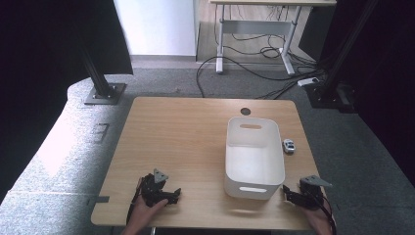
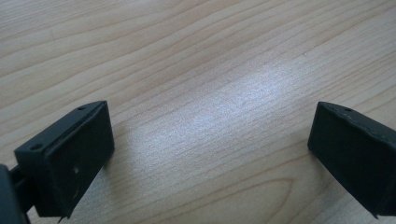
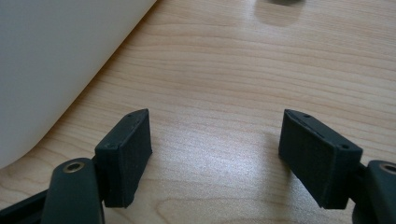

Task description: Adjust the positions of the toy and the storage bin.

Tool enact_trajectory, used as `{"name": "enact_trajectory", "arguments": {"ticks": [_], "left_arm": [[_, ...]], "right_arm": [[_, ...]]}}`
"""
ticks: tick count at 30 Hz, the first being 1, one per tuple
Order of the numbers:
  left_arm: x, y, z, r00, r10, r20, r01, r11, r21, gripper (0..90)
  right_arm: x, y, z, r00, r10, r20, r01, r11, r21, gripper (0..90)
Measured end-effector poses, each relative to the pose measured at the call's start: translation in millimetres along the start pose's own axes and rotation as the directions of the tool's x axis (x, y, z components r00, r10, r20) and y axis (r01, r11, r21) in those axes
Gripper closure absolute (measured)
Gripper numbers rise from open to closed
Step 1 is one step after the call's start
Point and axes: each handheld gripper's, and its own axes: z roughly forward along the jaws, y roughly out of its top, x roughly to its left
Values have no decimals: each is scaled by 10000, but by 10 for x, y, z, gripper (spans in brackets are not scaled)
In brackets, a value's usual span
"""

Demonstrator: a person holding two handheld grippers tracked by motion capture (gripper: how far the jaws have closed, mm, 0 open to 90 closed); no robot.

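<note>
A white plastic bin (image 1: 230, 147) with cut-out handles stands on the right half of the wooden table (image 1: 176, 137). A small white and blue toy car (image 1: 289, 146) lies just right of the bin. My left gripper (image 1: 172, 194) rests near the table's front edge, left of the bin. Its jaws stand open over bare wood (image 2: 210, 112). My right gripper (image 1: 288, 192) rests by the bin's near right corner, and it is open with nothing between its fingers (image 3: 215, 116). The bin's wall (image 3: 51, 65) rises at the left of the right gripper view.
A round dark grommet (image 1: 245, 111) sits in the table behind the bin. Beyond the table lie grey carpet, black frame posts (image 1: 100, 83), another desk's legs and loose cables (image 1: 254, 63). A dark edge (image 3: 280, 2) shows at the top of the right gripper view.
</note>
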Motion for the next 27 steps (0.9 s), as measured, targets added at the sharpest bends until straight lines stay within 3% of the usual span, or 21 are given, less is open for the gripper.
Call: {"name": "enact_trajectory", "arguments": {"ticks": [8,19,27], "left_arm": [[-3,-1,-1,10000,-17,-18,17,10000,-6,4],[-4,2,2,10000,7,23,-7,10000,-5,2],[-5,35,31,9998,129,120,-129,9999,12,0]], "right_arm": [[1,-3,-2,10000,13,20,-13,10000,8,241],[1,3,10,10000,31,41,-32,9999,134,163],[-33,4,-25,9994,340,-51,-340,9994,28,165]]}}
